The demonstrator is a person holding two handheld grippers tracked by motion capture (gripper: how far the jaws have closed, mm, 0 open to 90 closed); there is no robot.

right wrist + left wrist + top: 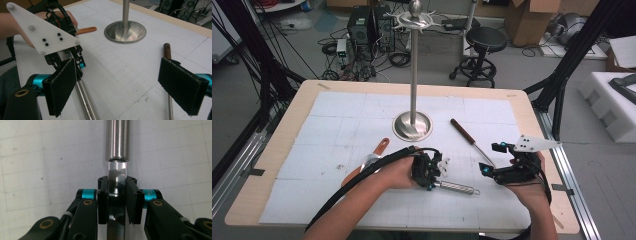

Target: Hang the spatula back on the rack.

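My left tongs [117,202] are matt black plastic with glossy teal metal collars, and they grip a flat strip of mirror-bright steel on the utensil [117,142], whose round handle is smooth brushed metal. My right tongs [125,87] carry rough, felt-like black pads. The stand [413,125] is polished metal with a shiny dished base. The counter [302,95] is pale wood under matt white gridded paper. Another tool has a glossy dark wooden handle [460,129].
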